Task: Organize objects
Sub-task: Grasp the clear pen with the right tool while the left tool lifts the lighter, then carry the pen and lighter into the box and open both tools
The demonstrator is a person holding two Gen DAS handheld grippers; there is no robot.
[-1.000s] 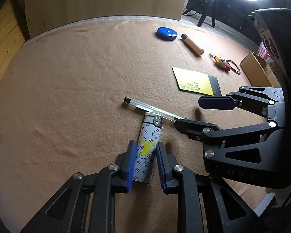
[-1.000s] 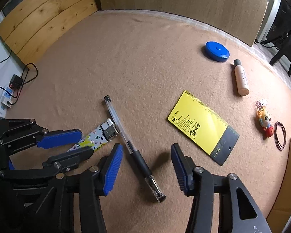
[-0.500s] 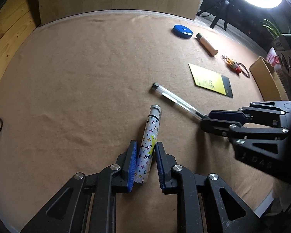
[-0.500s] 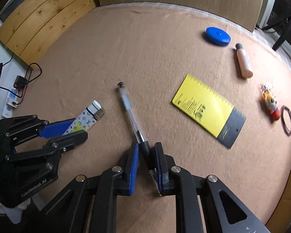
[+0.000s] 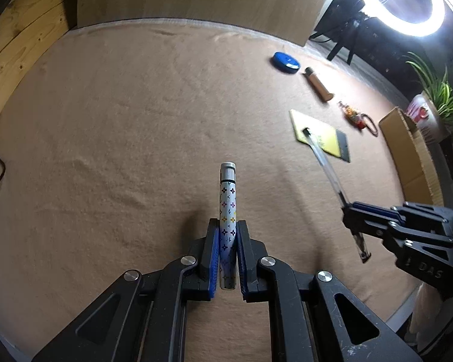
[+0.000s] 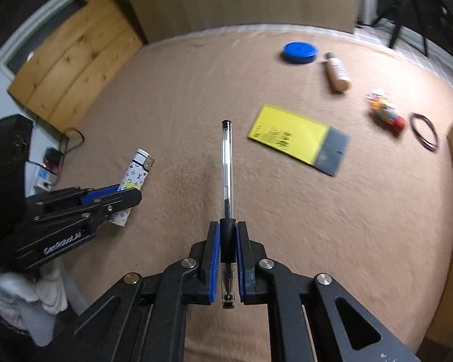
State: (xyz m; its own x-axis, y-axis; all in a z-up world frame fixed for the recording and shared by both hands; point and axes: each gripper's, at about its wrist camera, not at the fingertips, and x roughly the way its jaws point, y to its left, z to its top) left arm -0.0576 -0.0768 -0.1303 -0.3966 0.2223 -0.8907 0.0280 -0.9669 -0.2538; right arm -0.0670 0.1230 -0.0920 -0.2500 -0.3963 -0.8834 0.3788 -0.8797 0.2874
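Observation:
A white patterned lighter (image 5: 228, 199) stands on edge between the blue pads of my left gripper (image 5: 228, 226), whose jaws are closing tight on its lower half, clear of the tan cloth. A clear ballpoint pen (image 6: 226, 163) sticks forward from my right gripper (image 6: 228, 226); its jaws are closing and press on the black grip near the tip. The left wrist view shows the right gripper (image 5: 351, 211) holding the pen (image 5: 323, 157) at the right. In the right wrist view, the left gripper (image 6: 130, 193) with the lighter (image 6: 137, 169) is at the left.
On the cloth farther off lie a yellow ruler card (image 6: 290, 135), a blue round disc (image 6: 300, 52), a beige tube (image 6: 336, 72), a small toy keychain (image 6: 386, 111) and a dark hair band (image 6: 424, 132). A cardboard box (image 5: 407, 147) stands at the right edge.
Both grippers closed: the left on the lighter, the right on the pen. Both things were then lifted off the cloth, and the two grippers moved apart while rolling.

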